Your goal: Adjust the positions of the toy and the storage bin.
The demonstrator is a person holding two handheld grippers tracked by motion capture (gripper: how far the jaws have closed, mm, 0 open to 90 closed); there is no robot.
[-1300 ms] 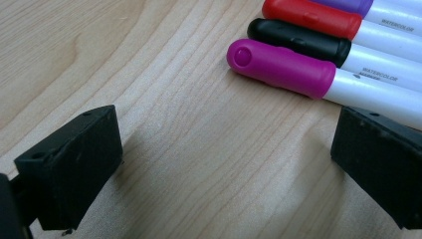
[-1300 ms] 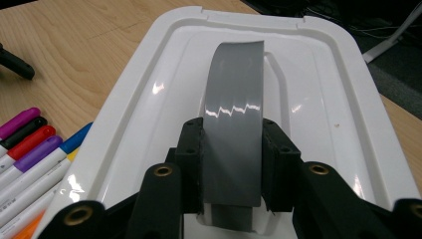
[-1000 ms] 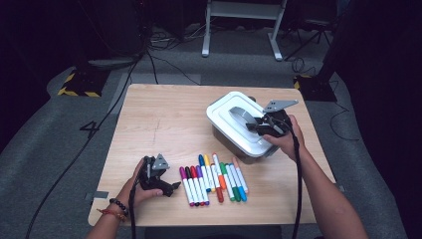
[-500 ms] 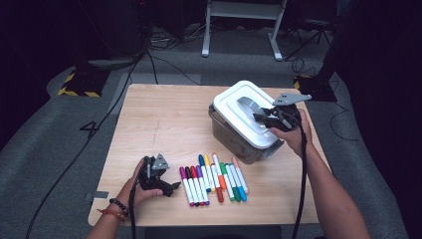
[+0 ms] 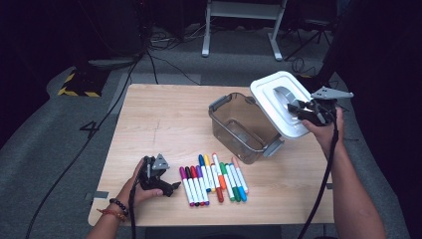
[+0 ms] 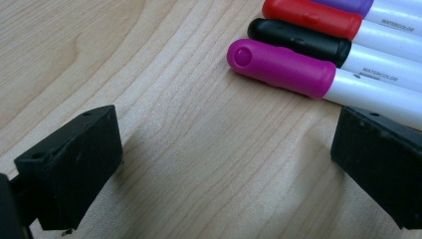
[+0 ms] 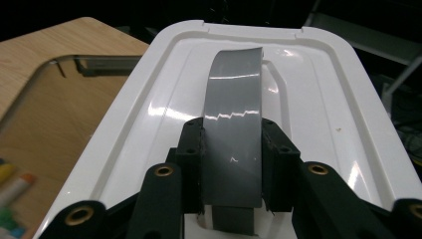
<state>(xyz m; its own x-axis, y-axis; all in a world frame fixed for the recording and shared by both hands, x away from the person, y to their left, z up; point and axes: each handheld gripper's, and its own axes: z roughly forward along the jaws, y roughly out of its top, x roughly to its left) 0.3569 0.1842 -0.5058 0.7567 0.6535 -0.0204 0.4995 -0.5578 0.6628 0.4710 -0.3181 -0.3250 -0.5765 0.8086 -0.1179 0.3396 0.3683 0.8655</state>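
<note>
Our right claw (image 5: 298,107) is clamped on the lid's grey handle (image 7: 233,119), lid (image 5: 278,102) tilted off the box (image 5: 239,129) toward the table's right edge; left claw (image 5: 166,186), jaws apart, sits just left of the markers (image 5: 214,177).

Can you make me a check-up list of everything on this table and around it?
Surface: wooden table, bare at the left.
Job's things: white lid lifted, tilted beside the clear bin; bin open.
Clutter: row of markers at the front.
Grippers: right gripper shut on the lid's grey handle; left gripper open, resting by the markers.
Cables: one cable trails from each gripper.
Surroundings: dark floor, metal stand behind.
</note>
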